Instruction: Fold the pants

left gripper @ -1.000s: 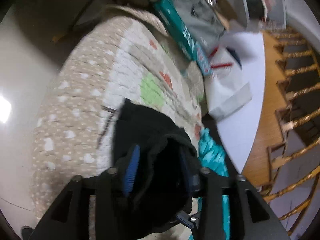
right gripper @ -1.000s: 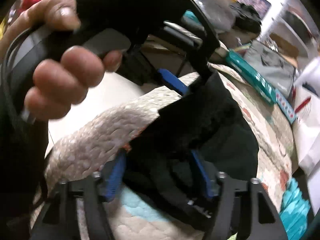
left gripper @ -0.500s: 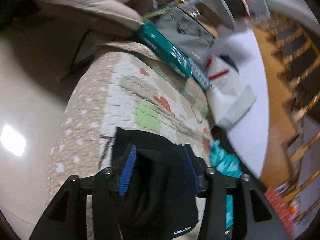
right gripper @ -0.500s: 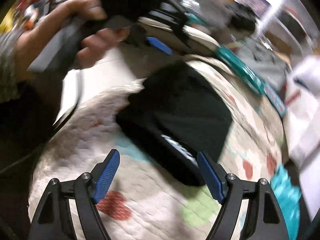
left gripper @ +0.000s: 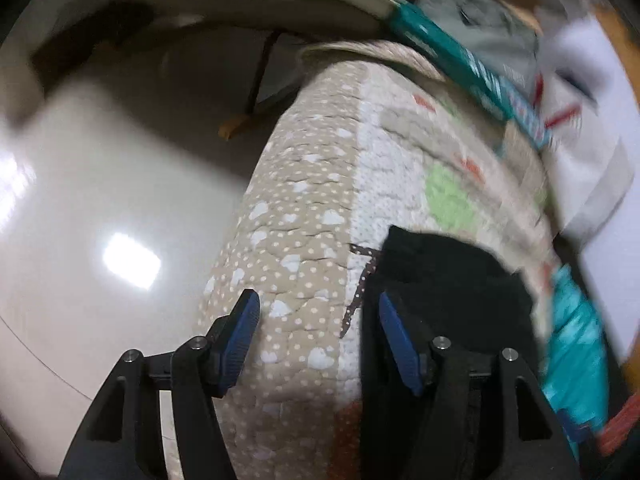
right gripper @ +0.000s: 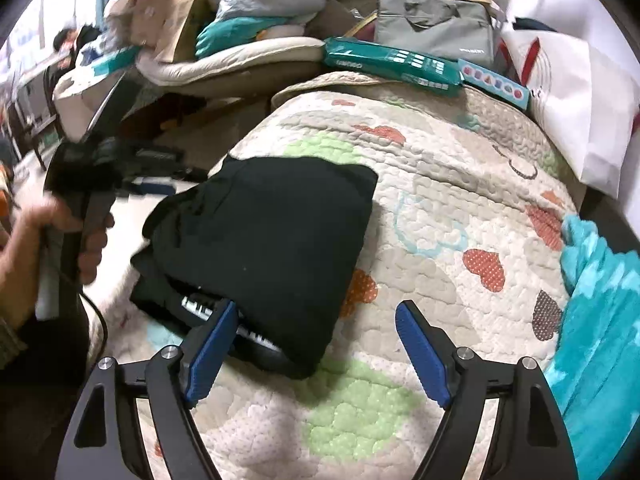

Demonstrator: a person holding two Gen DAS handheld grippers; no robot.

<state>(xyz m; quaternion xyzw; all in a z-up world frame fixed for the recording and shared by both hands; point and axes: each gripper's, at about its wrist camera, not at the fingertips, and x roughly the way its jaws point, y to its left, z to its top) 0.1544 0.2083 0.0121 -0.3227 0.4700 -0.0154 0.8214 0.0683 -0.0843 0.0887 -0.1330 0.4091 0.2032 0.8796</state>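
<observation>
The black pants [right gripper: 264, 240] lie folded into a compact rectangle on the quilted blanket [right gripper: 440, 208], white waistband lettering showing at the near edge. My right gripper [right gripper: 316, 344] is open and empty just in front of the pants' near right corner. My left gripper [left gripper: 316, 320] is open and empty, over the blanket's edge just left of the pants [left gripper: 448, 280]. In the right wrist view the left gripper [right gripper: 156, 188] is held by a hand beyond the pants' left side.
A teal fleece [right gripper: 600, 320] lies at the blanket's right. Teal boxes [right gripper: 392, 64], a grey bag [right gripper: 436, 28] and a white paper bag [right gripper: 576, 92] crowd the far end. The blanket drops off to a shiny floor [left gripper: 100, 200] at left.
Both grippers have opened and let go of the pants, which now lie flat and folded. Both grippers pulled back, the left one moving off to the pants' left.
</observation>
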